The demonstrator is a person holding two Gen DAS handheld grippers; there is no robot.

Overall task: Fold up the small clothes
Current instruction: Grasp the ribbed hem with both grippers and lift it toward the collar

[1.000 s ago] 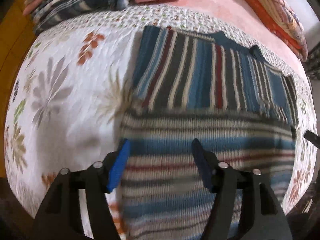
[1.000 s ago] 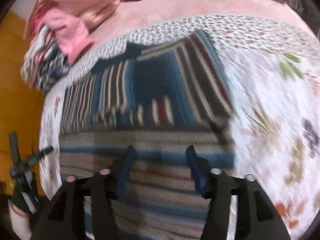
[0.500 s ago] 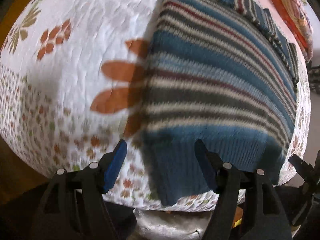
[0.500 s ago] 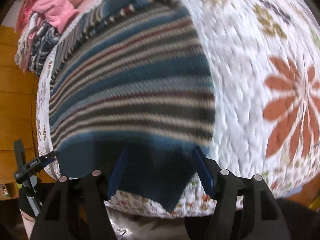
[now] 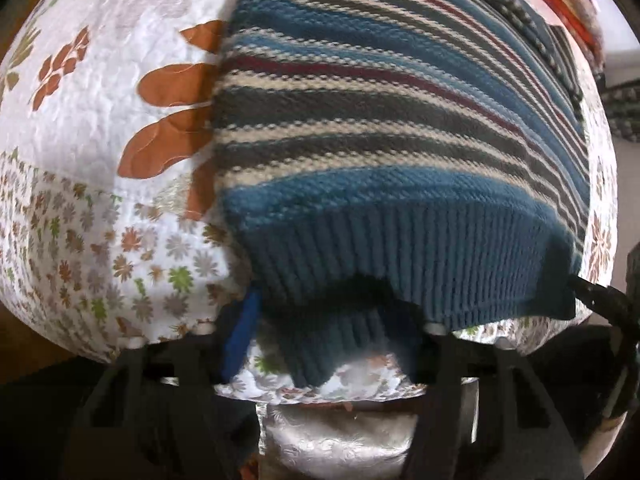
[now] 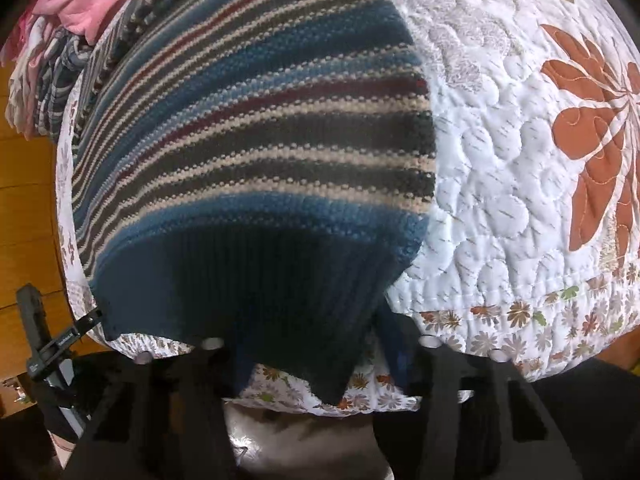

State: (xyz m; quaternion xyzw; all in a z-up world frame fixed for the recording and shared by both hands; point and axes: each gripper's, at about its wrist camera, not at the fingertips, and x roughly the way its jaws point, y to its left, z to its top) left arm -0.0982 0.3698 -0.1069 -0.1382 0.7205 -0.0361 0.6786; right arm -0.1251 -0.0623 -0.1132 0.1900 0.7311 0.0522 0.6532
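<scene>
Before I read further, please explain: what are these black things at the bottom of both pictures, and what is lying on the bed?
They are hand-held grippers, not robot arms. A person holds one in each hand, and a camera on each looks forward along its two fingers. One picture comes from the left gripper, the other from the right gripper. On the flowered quilt lies a striped knitted sweater. Both grippers are open, with the sweater's blue ribbed hem between their fingers; nothing is gripped yet. More clothes are piled farther back.
</scene>
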